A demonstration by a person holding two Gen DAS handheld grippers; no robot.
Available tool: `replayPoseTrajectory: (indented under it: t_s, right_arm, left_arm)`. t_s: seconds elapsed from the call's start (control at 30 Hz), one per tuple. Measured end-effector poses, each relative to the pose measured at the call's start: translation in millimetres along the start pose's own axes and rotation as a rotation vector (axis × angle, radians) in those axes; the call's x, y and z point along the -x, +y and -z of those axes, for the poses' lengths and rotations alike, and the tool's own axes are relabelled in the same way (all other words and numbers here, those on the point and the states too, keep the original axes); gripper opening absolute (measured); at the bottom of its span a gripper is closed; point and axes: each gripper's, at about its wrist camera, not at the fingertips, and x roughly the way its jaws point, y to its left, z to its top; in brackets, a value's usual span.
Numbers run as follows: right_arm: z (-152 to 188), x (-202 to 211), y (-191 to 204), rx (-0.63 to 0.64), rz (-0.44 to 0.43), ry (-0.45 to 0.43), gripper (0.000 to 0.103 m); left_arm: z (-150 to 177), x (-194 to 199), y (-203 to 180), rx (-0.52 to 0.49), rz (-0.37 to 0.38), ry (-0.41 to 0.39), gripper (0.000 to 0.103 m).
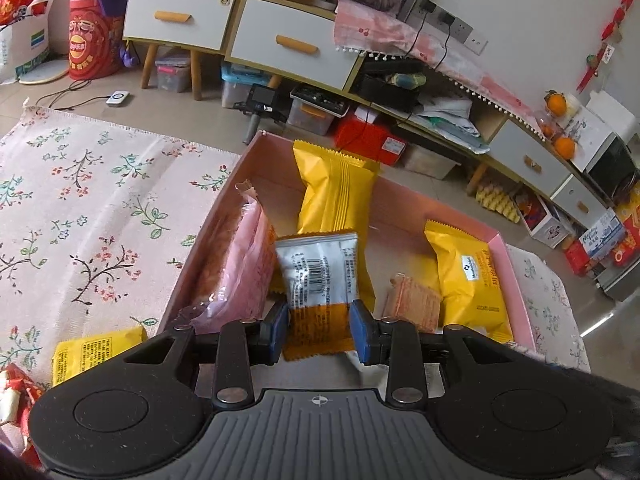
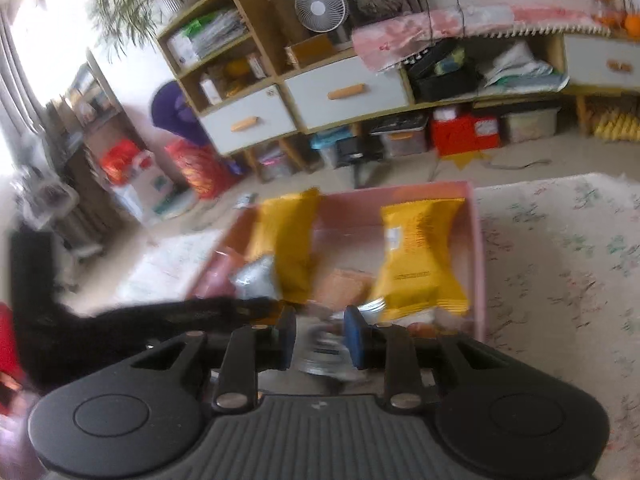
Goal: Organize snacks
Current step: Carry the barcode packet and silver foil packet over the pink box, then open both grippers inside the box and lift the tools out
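A pink box (image 1: 512,264) stands on the floral cloth and holds several snacks: a tall yellow packet (image 1: 334,188), another yellow packet (image 1: 468,280), a pink packet (image 1: 236,264) and a wafer bar (image 1: 412,300). My left gripper (image 1: 319,330) is shut on a silver and orange packet (image 1: 318,284) above the box's near side. In the blurred right wrist view the pink box (image 2: 478,240) lies ahead. My right gripper (image 2: 320,340) is shut on a silvery packet (image 2: 326,354). The left gripper's black body (image 2: 140,324) shows at the left.
A yellow packet (image 1: 96,354) and red wrapped sweets (image 1: 12,396) lie on the cloth left of the box. White drawer cabinets (image 1: 296,44) with storage bins beneath line the far wall. A cable and small device (image 1: 118,98) lie on the floor.
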Motion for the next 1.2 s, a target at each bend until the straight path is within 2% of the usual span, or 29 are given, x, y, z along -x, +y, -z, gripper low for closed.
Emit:
replayPoseTrajectory:
  t_s: [0.07,0.17,0.27,0.33,0.43,0.47,0.5,0.53,0.63,0.67,0.7,0.77,1.03,1.2]
  right_arm:
    - [2,0,-2,-0.012,-0.005,-0.012,0.006]
    - [-2,5,-2,-0.047,-0.032,-0.014,0.013]
    - [-2,13,3,-0.031,-0.021,-0.030,0.014]
    - [-3,16,1,-0.035,-0.022,-0.033,0.016]
    - [-3,23,1,-0.041,-0.015,-0.045,0.024]
    - [-3,26,1,-0.041,-0.013,-0.050,0.032]
    - [-2,30,2,-0.040,-0.008,-0.059,0.040]
    - [-2,33,2,-0.038,-0.006,-0.067,0.043]
    - [0,44,5,-0.024,-0.001,-0.084,0.053]
    - [1,48,6,-0.018,0.001,-0.089,0.059]
    - [2,51,8,-0.014,0.003,-0.095,0.066]
    - [6,59,11,-0.002,0.006,-0.111,0.073]
    - [19,82,22,0.036,0.025,-0.134,0.089]
    - [33,85,34,0.112,0.052,-0.130,0.091]
  left_arm:
    - [-1,4,-1,-0.004,0.004,-0.002,0.032]
    - [-1,10,-2,-0.005,0.014,-0.003,0.033]
    - [0,17,-2,-0.008,0.022,-0.001,0.033]
    - [2,23,-1,-0.014,0.028,0.002,0.038]
    - [5,33,-1,-0.037,0.019,-0.005,0.039]
    - [5,37,0,-0.044,0.015,-0.008,0.039]
    - [6,40,0,-0.048,0.013,-0.009,0.042]
    - [7,43,1,-0.048,0.013,-0.010,0.047]
    - [10,55,4,-0.043,0.019,-0.013,0.051]
    - [11,60,5,-0.045,0.019,-0.013,0.052]
    - [12,65,6,-0.051,0.017,-0.015,0.057]
    - [14,75,8,-0.068,0.008,-0.029,0.066]
    - [25,119,18,-0.158,-0.037,-0.082,0.094]
    - [36,130,31,-0.182,-0.062,-0.082,0.098]
